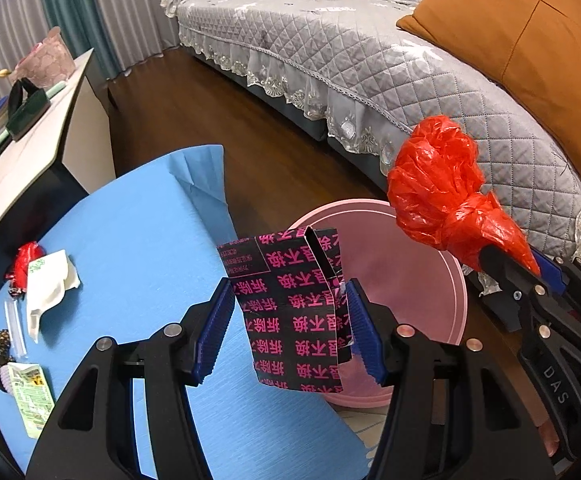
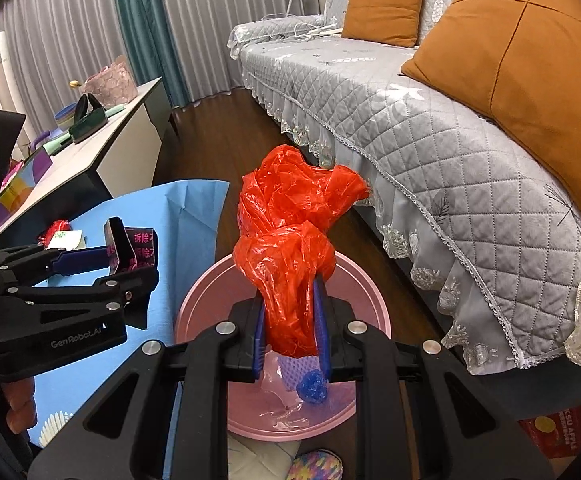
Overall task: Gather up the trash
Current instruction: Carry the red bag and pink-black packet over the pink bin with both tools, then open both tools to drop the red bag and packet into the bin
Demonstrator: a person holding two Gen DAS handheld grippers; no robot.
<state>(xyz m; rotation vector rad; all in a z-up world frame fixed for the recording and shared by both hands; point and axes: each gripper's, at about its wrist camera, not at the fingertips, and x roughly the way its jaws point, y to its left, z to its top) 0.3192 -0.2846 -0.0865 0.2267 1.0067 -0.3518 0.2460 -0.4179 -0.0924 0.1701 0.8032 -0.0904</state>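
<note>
Grey quilted sofa (image 2: 430,128), orange cushions (image 2: 522,48)

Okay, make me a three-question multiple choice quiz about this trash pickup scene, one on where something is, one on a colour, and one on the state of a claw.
1. Where is the pink bin?
A. on the sofa
B. on the floor beside the blue table
C. on the white cabinet

2. What colour is the plastic bag?
A. red
B. green
C. white

3. What is the left claw doing?
A. hanging open and empty
B. shut on a black box with pink print
C. shut on a cushion

Answers: 1 B, the bin stands on the wood floor at the blue table's edge. 2 A, the bag in the right claw is red. 3 B, its pads pinch the black box.
</note>
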